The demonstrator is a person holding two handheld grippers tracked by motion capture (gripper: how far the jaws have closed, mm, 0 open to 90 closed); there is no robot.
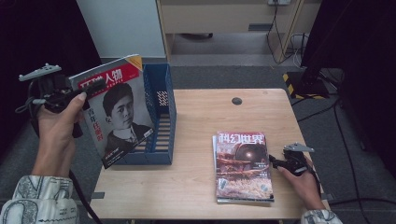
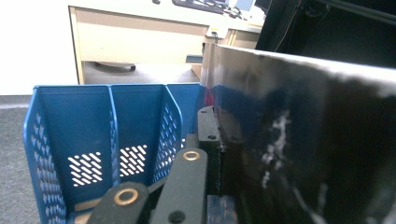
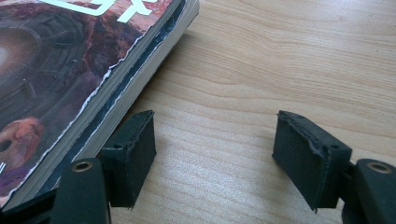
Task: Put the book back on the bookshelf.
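Observation:
My left gripper (image 1: 95,86) is shut on the top edge of a magazine with a red title band and a portrait cover (image 1: 116,109). It holds the magazine upright and tilted, in the air just left of the blue file holder (image 1: 161,116). In the left gripper view the magazine's dark glossy side (image 2: 303,140) is pressed against one black jaw, and the blue file holder (image 2: 93,121) lies beyond. A stack of magazines (image 1: 243,165) lies flat on the table. My right gripper (image 1: 275,161) rests open at the stack's right edge. Its jaws (image 3: 215,144) stand apart over bare wood beside the stack (image 3: 70,70).
The wooden table (image 1: 201,186) has a round cable hole (image 1: 236,101) near its far edge. Behind it stand a white cabinet (image 1: 123,25) and a desk, with cables on the floor at the right (image 1: 327,112). The file holder's compartments face upward.

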